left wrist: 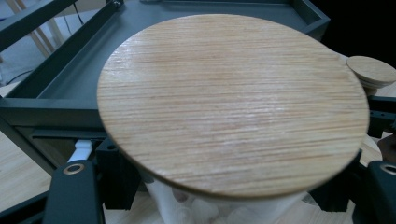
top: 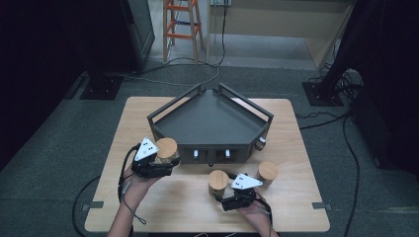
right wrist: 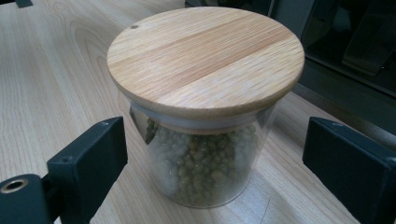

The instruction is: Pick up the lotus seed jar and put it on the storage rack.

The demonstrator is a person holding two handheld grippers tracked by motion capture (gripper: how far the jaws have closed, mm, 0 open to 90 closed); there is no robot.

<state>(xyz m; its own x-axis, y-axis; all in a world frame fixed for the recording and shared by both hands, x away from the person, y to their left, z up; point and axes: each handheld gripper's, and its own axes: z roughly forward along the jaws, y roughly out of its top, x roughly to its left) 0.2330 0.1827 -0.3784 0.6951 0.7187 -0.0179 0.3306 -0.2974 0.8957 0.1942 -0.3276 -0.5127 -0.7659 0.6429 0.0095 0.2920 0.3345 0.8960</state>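
The person's left gripper [top: 157, 163] is clamped on a clear glass jar with a round wooden lid [top: 166, 148], holding it just at the front left corner of the dark grey five-sided metal tray with raised rails [top: 259, 109] that sits on the pale wooden table [top: 296, 217]. In the left gripper view the lid [left wrist: 233, 102] looms close, with pale contents just visible beneath it and the tray's floor [left wrist: 84, 77] right behind, so the step in hand looks like carrying this jar into the tray. The right gripper [top: 228, 193] rests at a second glass jar with a wooden lid, this one filled with green beans [right wrist: 203, 158]; its jaws stand wide, one on each side of the glass and clear of it, so nothing is gripped there yet. A third wooden-lidded jar [top: 268, 172] stands apart to the right, near the tray's front. The next move, I would judge, calls for lifting the left jar over the front rail and setting it down upright inside, then closing the right jaws on the bean jar.
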